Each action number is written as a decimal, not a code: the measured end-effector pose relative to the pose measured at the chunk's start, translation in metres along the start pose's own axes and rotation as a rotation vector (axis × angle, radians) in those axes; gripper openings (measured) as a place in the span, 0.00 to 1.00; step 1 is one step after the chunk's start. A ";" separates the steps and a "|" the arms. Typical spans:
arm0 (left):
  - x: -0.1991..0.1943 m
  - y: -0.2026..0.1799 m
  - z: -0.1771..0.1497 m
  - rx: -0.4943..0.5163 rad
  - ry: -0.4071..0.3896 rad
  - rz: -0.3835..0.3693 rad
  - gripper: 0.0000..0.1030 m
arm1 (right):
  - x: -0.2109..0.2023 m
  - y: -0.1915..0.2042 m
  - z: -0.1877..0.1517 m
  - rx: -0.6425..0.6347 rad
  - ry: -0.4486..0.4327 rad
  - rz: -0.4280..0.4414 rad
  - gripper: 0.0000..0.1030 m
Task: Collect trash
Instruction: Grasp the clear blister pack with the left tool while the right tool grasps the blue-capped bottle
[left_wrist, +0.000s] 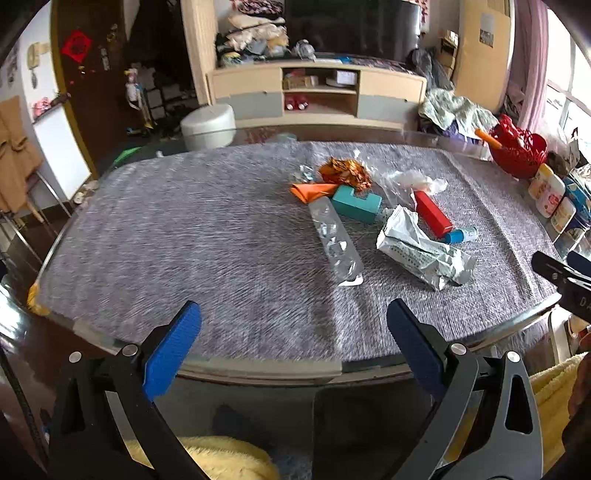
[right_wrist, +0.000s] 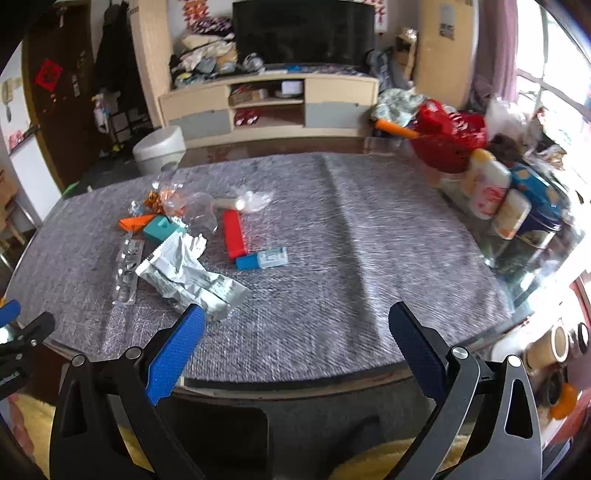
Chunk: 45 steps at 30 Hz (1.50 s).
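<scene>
Both the left gripper (left_wrist: 293, 314) and right gripper (right_wrist: 295, 315) are held released and empty at the counter (left_wrist: 184, 240) edge, well short of the scattered trash (left_wrist: 424, 254).

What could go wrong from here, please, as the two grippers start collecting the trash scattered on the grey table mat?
The crumpled silver wrapper lies against the clear blister strip, so a grab by the open right gripper may drag both. The clear plastic bag overlaps the red box and is hard to see, so it could be missed. The open left gripper also faces this pile, so the two could collide.
</scene>
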<state>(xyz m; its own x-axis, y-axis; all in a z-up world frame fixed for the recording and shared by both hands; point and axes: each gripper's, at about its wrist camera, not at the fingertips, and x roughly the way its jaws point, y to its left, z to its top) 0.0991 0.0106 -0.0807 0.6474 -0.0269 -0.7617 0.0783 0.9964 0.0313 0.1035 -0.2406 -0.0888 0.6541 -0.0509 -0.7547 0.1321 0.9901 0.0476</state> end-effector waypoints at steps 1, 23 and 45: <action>0.008 -0.002 0.003 0.003 0.011 -0.004 0.92 | 0.009 0.001 0.004 0.004 0.012 0.005 0.96; 0.109 -0.020 0.032 0.005 0.178 -0.064 0.87 | 0.120 0.014 0.027 -0.027 0.176 0.014 0.89; 0.127 -0.021 0.040 0.009 0.188 -0.021 0.40 | 0.123 0.010 0.029 -0.063 0.139 0.042 0.57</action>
<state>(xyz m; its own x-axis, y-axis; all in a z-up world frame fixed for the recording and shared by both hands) 0.2100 -0.0173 -0.1527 0.4928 -0.0315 -0.8696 0.0974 0.9951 0.0191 0.2067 -0.2403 -0.1618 0.5484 0.0050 -0.8362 0.0570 0.9974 0.0433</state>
